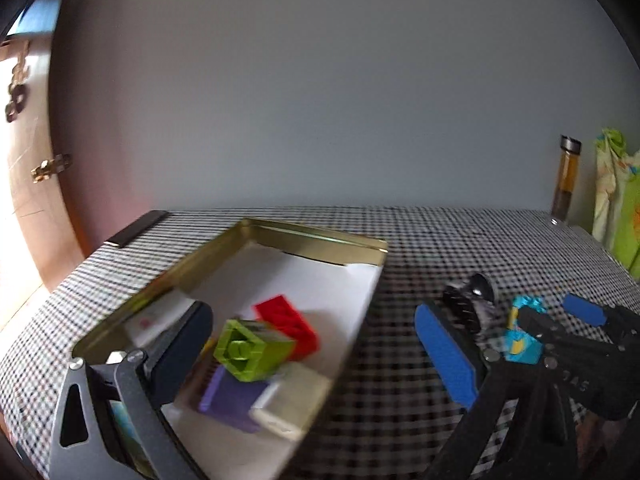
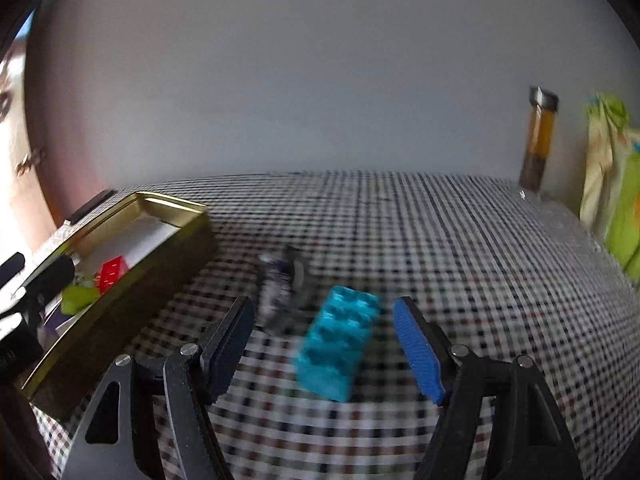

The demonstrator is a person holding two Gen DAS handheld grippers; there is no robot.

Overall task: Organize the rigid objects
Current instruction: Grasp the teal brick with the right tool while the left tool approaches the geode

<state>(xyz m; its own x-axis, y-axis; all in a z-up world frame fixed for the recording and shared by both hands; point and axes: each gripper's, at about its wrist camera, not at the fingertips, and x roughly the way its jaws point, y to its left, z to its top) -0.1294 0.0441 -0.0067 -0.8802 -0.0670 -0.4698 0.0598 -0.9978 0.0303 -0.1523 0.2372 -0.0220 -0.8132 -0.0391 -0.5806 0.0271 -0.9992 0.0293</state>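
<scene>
A gold tin (image 1: 304, 236) lined with white paper holds a tilted green brick (image 1: 252, 350) on top of a red (image 1: 288, 326), a purple (image 1: 232, 396) and a cream brick (image 1: 292, 404). My left gripper (image 1: 316, 356) hangs open over the tin's near end, touching none of them. On the checked cloth (image 2: 400, 220) lies a teal brick (image 2: 340, 344) between the fingers of my right gripper (image 2: 324, 354). That gripper is open, with a gap at each pad. The left wrist view also shows the right gripper (image 1: 556, 320) around the teal brick (image 1: 520, 344).
A small dark shiny object (image 2: 284, 284) lies just beyond the teal brick, right of the tin (image 2: 120, 248). An amber bottle (image 2: 540, 140) and a green-yellow bag (image 2: 612, 184) stand at the far right. A black flat item (image 1: 136, 228) lies at the back left corner. The wall is close behind.
</scene>
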